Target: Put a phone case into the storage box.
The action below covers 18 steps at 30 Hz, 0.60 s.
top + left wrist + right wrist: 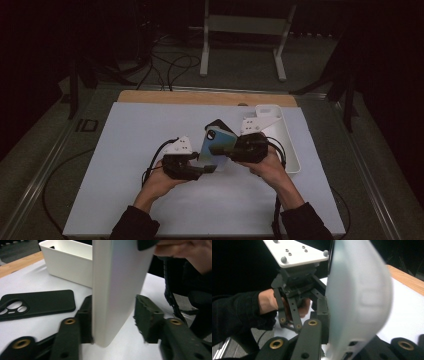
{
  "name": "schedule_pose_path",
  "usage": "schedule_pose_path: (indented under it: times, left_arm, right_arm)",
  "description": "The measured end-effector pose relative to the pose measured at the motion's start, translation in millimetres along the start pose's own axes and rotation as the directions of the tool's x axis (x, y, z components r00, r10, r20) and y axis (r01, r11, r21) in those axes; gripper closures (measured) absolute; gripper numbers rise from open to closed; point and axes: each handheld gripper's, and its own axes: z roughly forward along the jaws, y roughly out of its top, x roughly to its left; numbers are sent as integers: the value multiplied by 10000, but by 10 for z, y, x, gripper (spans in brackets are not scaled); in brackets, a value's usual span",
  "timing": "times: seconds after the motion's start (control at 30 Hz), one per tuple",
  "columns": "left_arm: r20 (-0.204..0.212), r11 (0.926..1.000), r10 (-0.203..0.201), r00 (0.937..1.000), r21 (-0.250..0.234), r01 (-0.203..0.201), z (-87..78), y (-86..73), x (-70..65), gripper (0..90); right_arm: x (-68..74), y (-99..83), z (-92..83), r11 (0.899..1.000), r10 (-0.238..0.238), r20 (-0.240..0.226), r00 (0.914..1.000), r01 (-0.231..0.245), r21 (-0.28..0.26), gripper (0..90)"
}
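High view: a phone (217, 145) is held up off the white table (125, 165) between the left gripper (202, 170) and right gripper (231, 150), seemingly a handover. Left gripper view: its jaws stand apart around the phone's lower end, one touching, with a black case (37, 303) flat beside a white bin (67, 262). Right gripper view: jaws clamp the phone's other end, so the left likely needs to close next.

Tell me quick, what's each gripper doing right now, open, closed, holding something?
Left gripper: open, jaws either side of the phone's lower edge, one touching, the other apart.
Right gripper: shut on the phone, holding it up.

Dim, dark surroundings; close objects perhaps blurred.
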Motion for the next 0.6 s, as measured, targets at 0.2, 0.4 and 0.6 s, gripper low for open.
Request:
schedule_pose_path:
  times: [0.2,0.4,0.6]
  left_arm:
    - [186,9986,167,9997,503,-176,71,-24,-23,733]
    - [-235,9991,118,9997,417,-108,81,-38,-33,811]
    - [-879,9993,-266,9958,234,288,38,-46,16,812]
  right_arm:
    - [-20,11,15,9996,-203,269,9994,198,204,638]
    - [-17,-11,44,9999,11,818,9966,-24,163,368]
    - [-12,-44,71,9990,352,1838,9823,-397,207,93]
